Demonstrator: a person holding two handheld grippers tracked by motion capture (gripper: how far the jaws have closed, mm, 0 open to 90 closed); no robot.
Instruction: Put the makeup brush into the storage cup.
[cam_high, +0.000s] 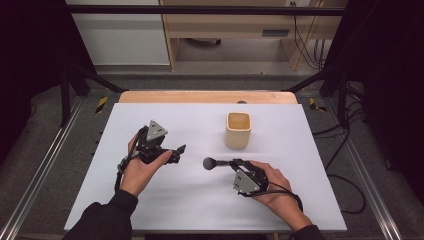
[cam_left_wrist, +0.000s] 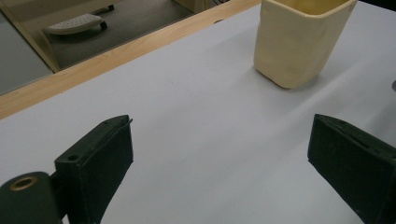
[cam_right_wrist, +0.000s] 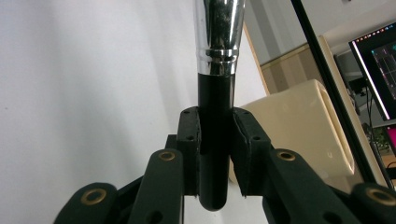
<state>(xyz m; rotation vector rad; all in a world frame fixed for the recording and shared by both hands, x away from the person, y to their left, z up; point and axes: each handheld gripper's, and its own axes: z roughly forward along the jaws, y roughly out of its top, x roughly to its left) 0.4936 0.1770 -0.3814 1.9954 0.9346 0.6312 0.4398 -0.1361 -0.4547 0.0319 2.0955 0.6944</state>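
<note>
Table (cam_high: 165, 210): white, cream cup (cam_high: 238, 130) standing (far side).
Right gripper (cam_high: 233, 163): clamped on brush (cam_high: 216, 163).
Left gripper (cam_high: 179, 152): jaws apart, nothing held.

Black-handled makeup brush (cam_high: 216, 163) with chrome ferrule, level, clamped in jaws

White worktop (cam_high: 150, 200) w/ wood edge (cam_high: 207, 96) is set on grey floor (cam_high: 50, 165). Black frame bars (cam_high: 200, 10), wood cabinet (cam_high: 235, 25) & cables (cam_high: 345, 145) are seen behind; surroundings are kept dark.

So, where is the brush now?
In the high view the brush is right of centre, held in the right claw, just in front of the cup.
</note>
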